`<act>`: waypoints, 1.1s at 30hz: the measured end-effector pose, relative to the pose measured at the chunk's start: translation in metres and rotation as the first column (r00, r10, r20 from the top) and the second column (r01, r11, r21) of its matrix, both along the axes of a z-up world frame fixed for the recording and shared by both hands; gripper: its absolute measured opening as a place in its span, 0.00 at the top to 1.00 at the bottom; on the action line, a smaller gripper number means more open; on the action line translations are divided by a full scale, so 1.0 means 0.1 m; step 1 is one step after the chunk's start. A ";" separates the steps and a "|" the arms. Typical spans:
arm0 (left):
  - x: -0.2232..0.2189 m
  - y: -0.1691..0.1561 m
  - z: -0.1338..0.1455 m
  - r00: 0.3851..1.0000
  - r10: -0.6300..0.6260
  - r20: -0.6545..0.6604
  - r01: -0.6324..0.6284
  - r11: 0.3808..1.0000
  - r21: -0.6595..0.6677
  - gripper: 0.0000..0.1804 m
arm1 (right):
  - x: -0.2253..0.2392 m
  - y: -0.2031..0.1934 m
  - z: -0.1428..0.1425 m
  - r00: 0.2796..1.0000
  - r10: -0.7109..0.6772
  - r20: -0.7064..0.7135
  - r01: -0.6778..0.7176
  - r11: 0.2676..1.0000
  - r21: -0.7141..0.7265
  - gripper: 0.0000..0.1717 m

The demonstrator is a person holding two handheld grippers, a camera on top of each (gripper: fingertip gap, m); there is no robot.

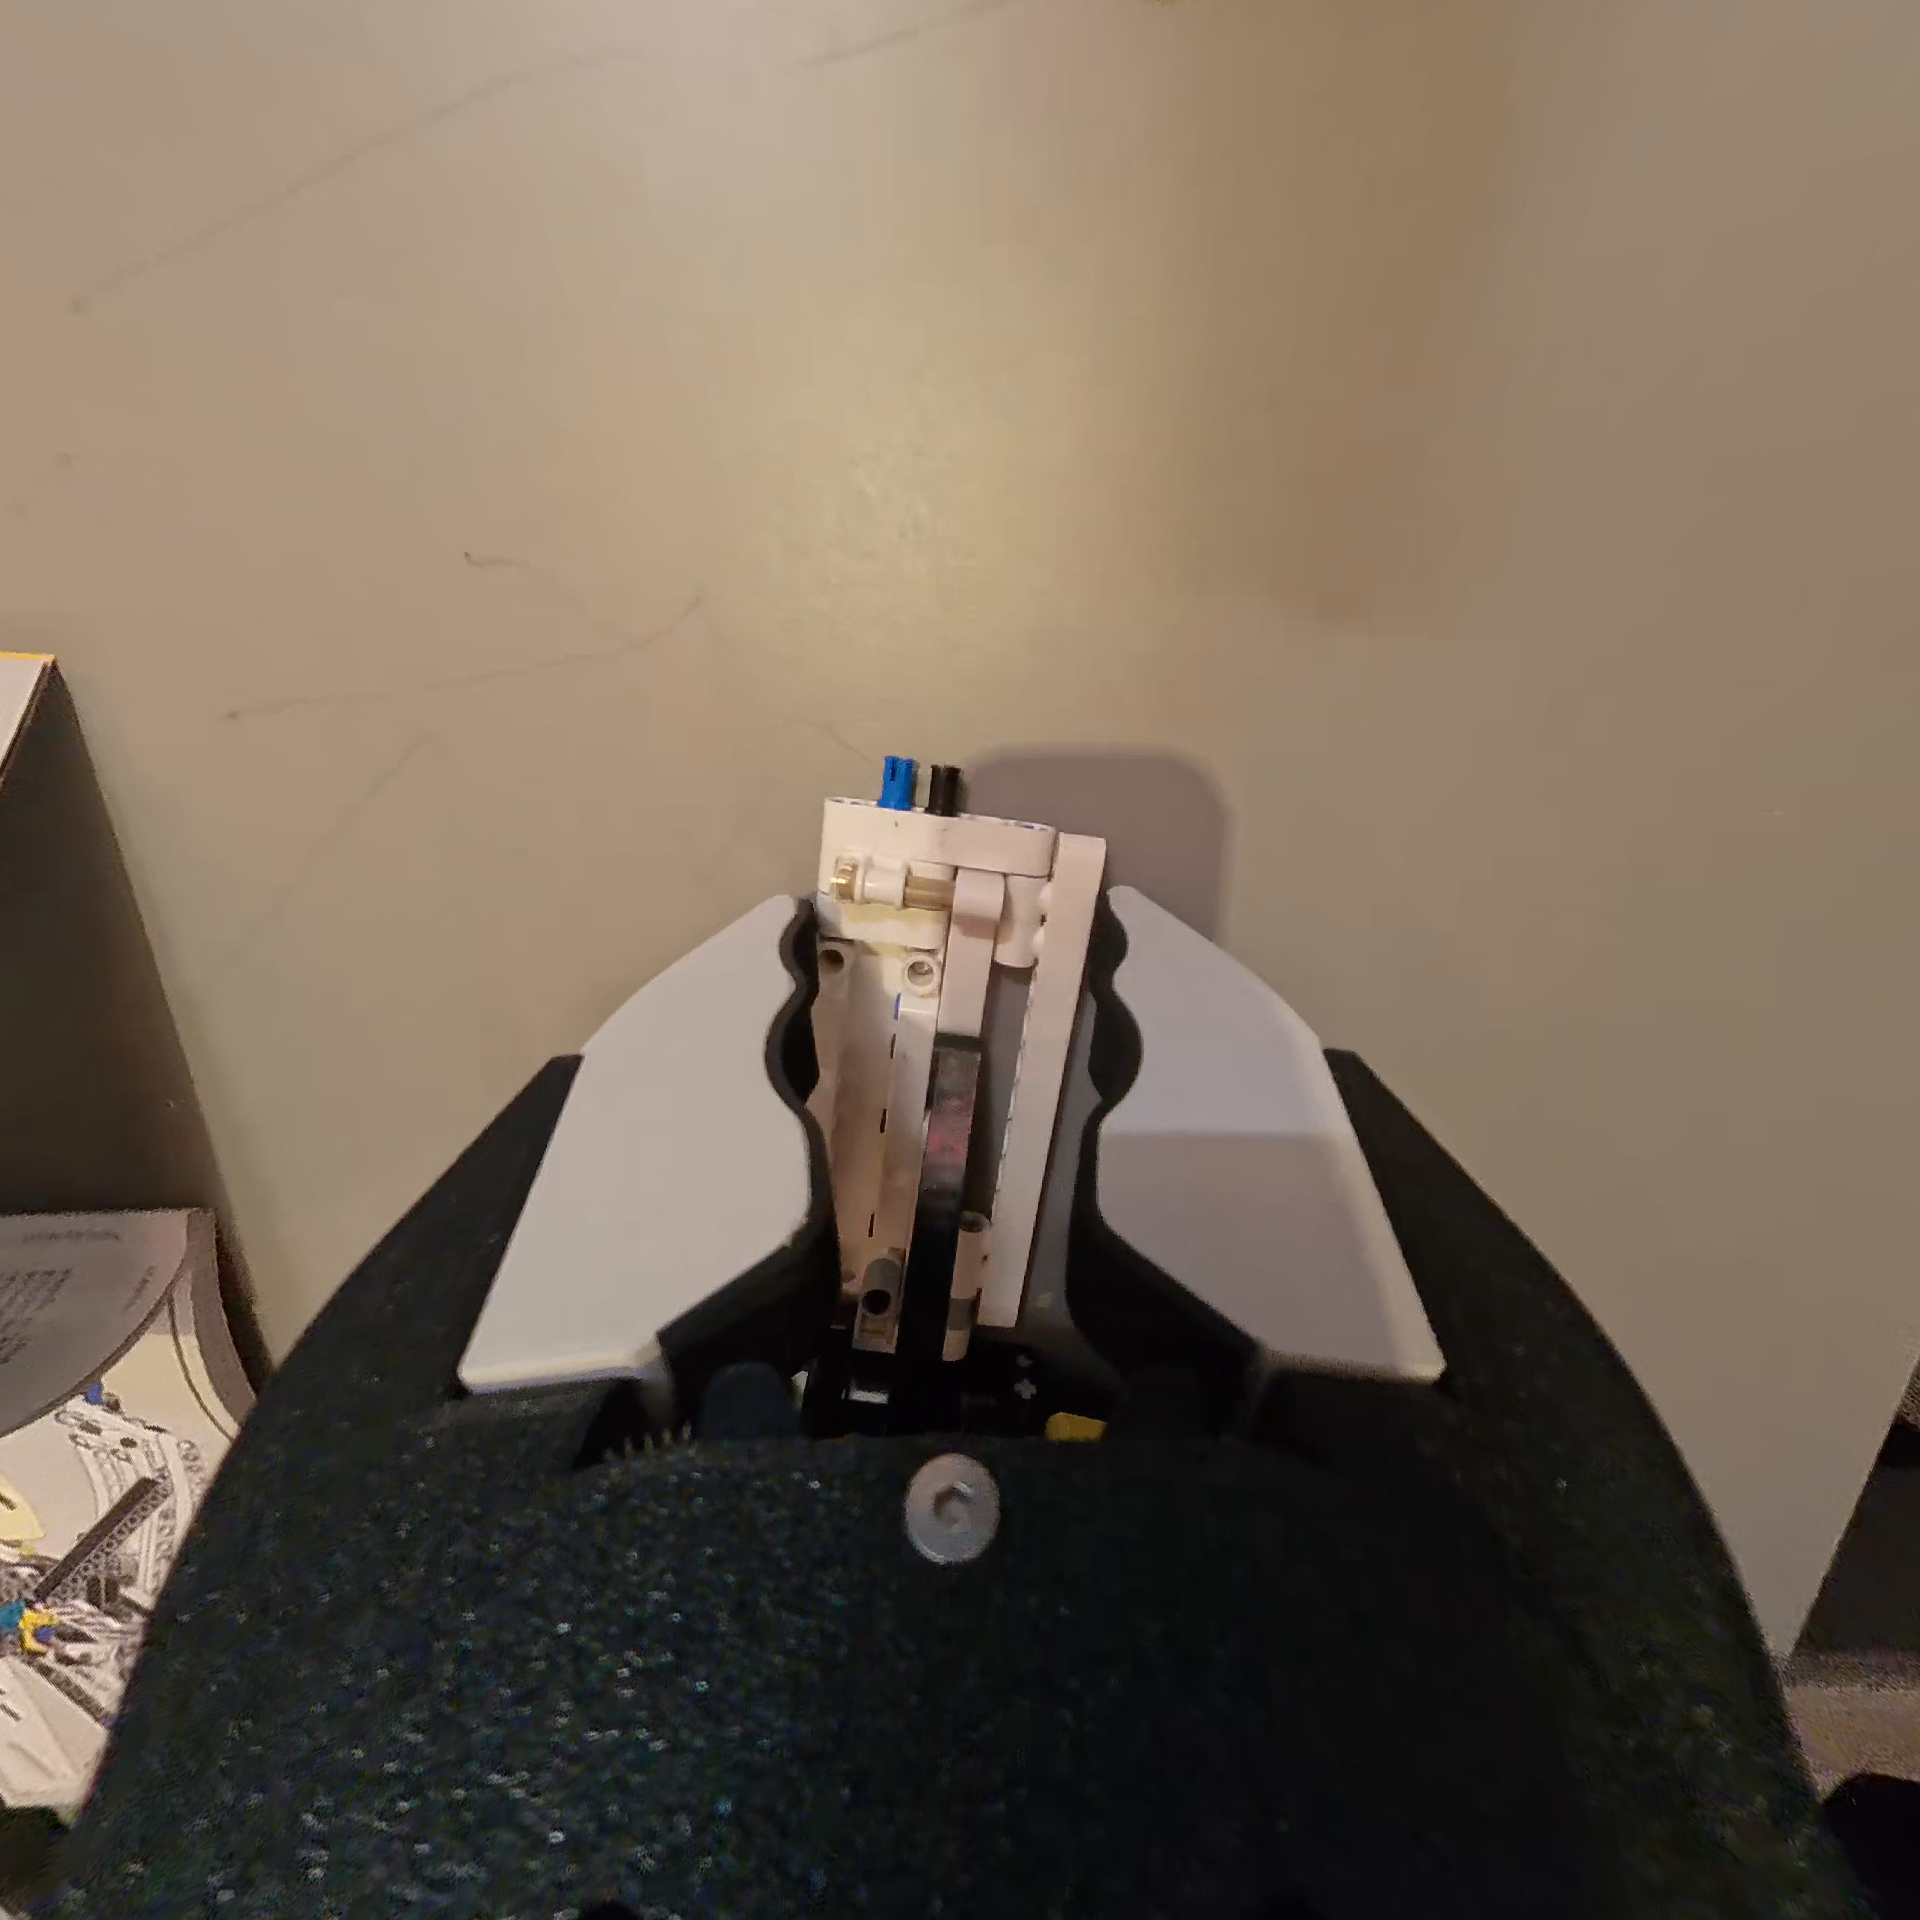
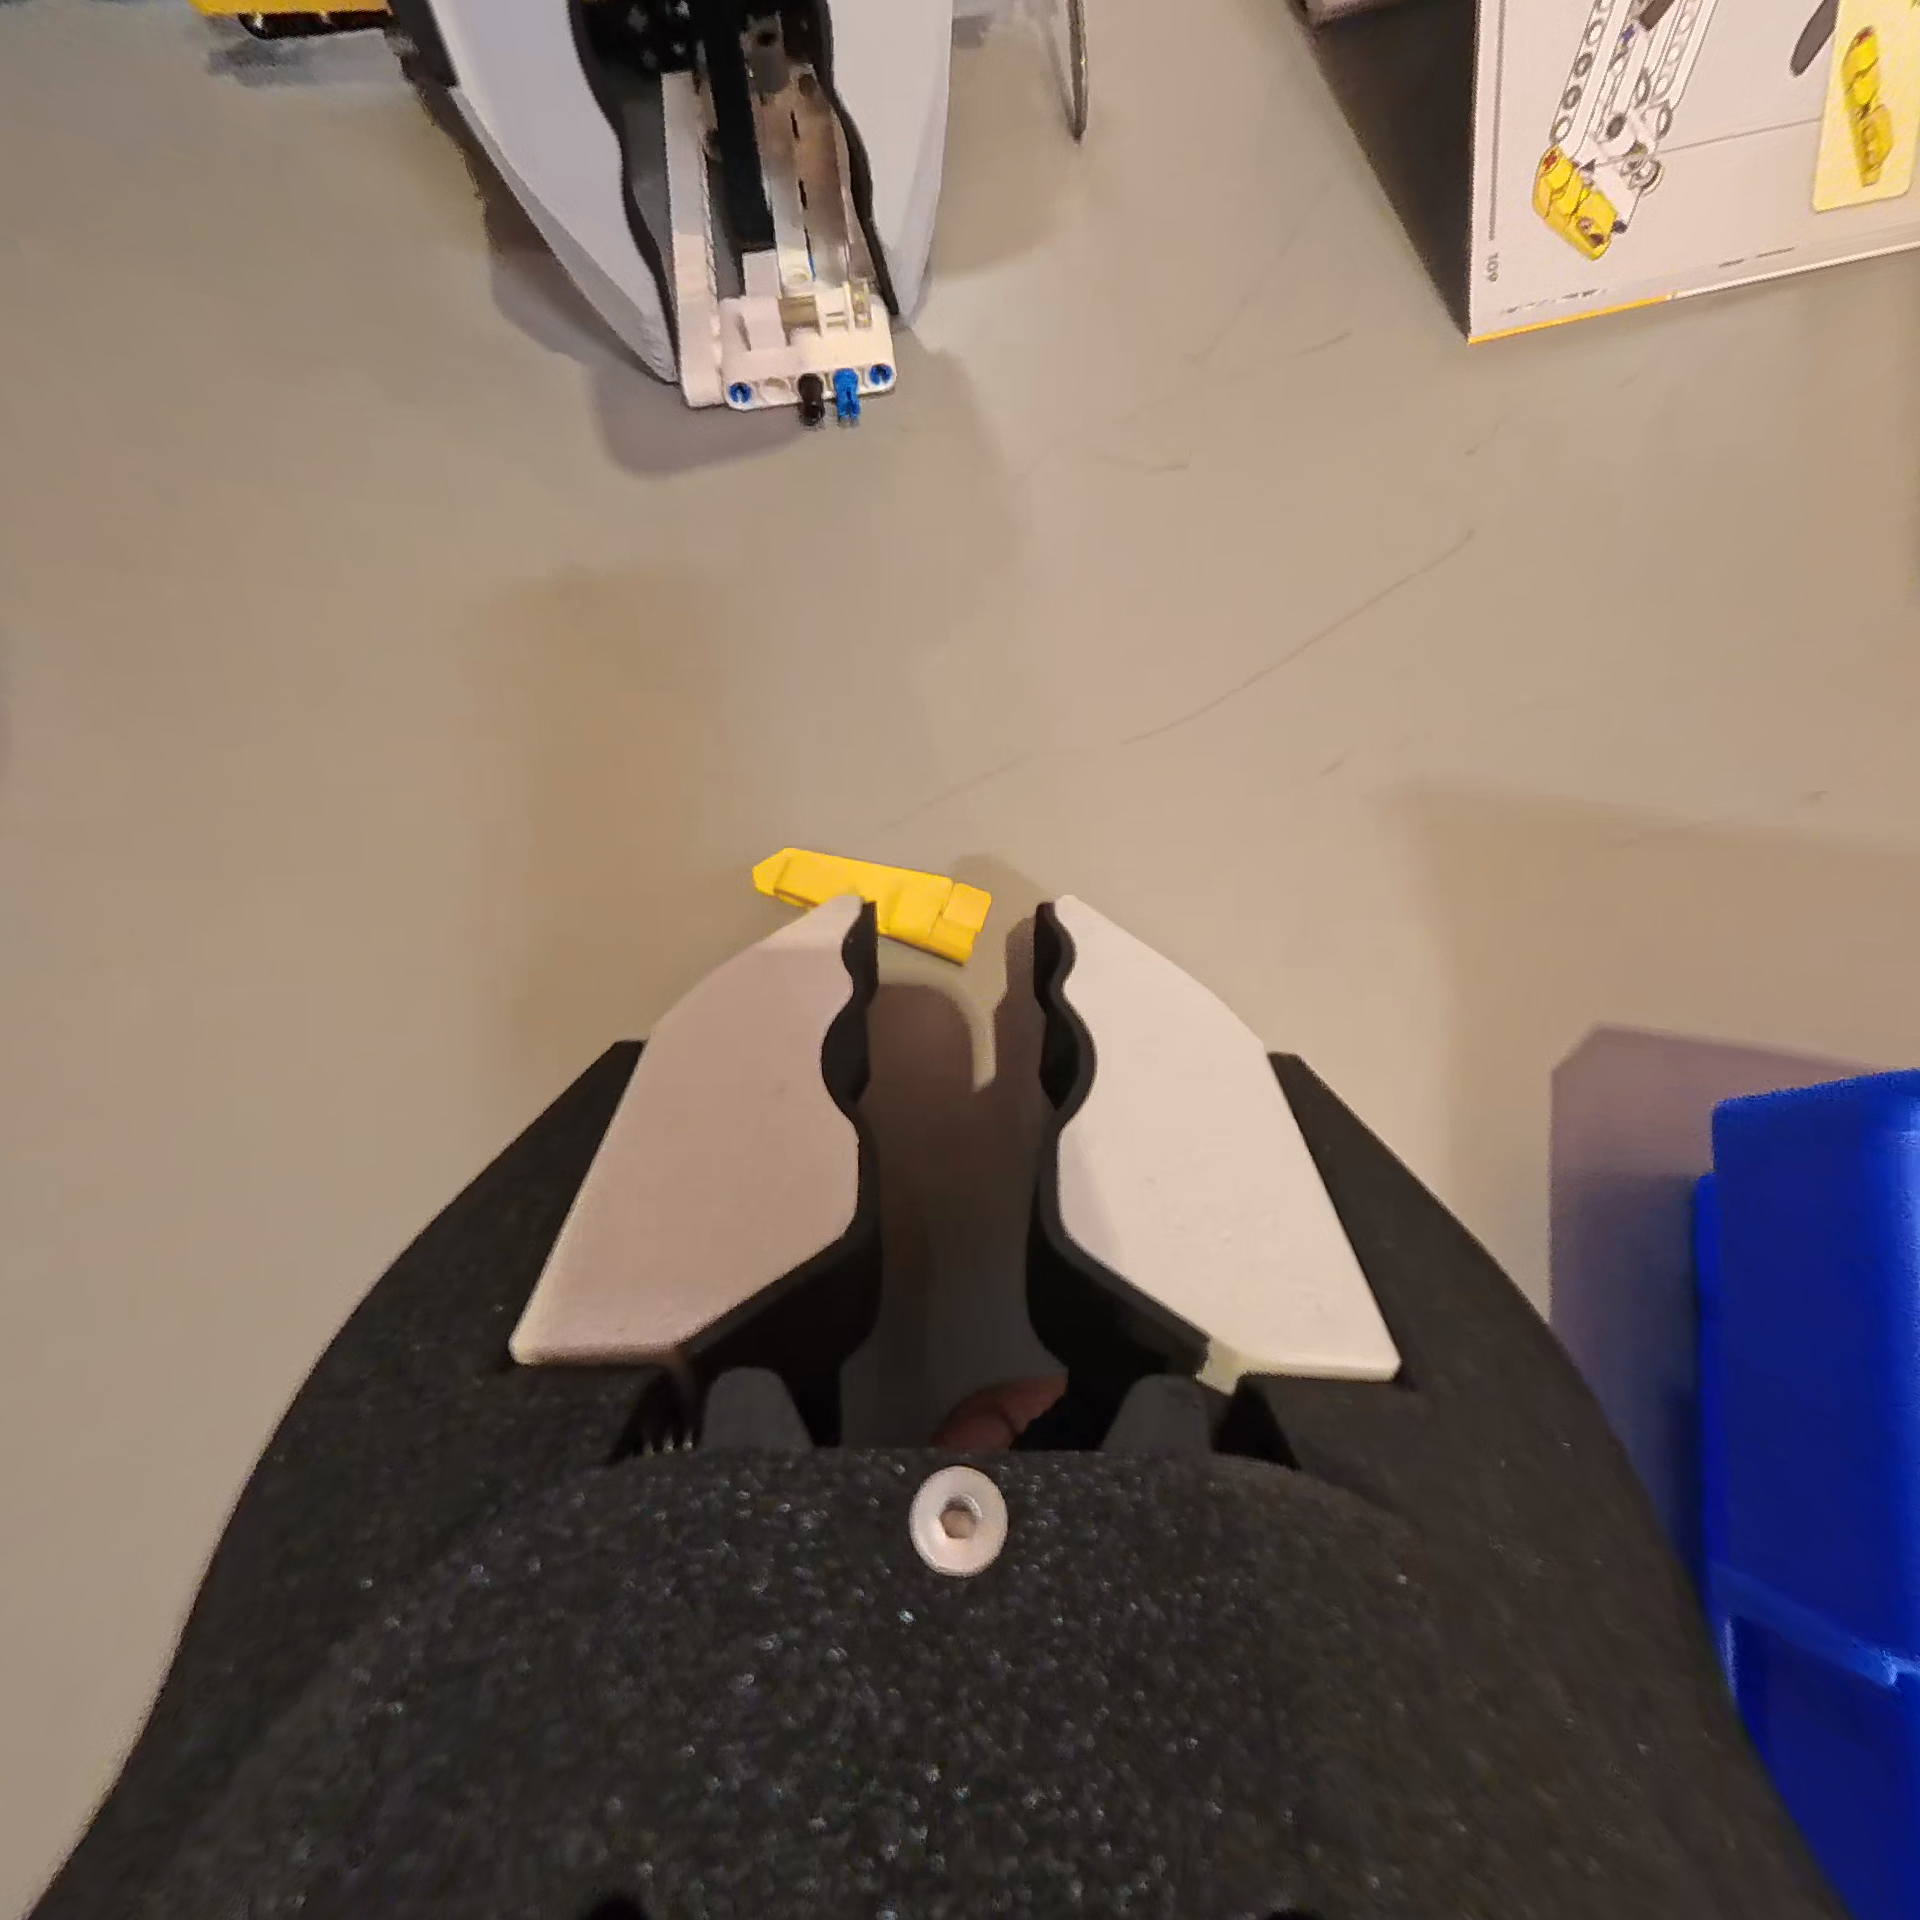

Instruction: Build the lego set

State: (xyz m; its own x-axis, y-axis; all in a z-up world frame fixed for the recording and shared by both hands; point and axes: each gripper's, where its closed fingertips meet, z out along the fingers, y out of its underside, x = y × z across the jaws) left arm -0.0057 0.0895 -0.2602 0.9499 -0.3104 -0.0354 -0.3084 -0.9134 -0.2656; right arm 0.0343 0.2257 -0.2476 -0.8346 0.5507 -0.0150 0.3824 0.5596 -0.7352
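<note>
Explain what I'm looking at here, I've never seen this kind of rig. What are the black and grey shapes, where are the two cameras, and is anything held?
There is no robot arm: a person holds a two-finger tool in each hand, and each tool carries a camera looking forward along its grey fingers. The left wrist view shows the left tool shut on a white brick assembly with a blue pin and a black pin at its tip. The right wrist view shows that same tool and assembly farther off. Its own right tool is open and holds nothing; a yellow piece lies on the beige table just beyond its fingertips. An instruction booklet lies far right, a blue bin near right.
</note>
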 end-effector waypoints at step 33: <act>0.04 -0.13 0.30 0.999 -0.023 -0.047 0.026 0.997 0.076 0.87 | -0.34 -0.89 0.07 0.919 0.099 -0.381 0.018 0.956 0.293 0.79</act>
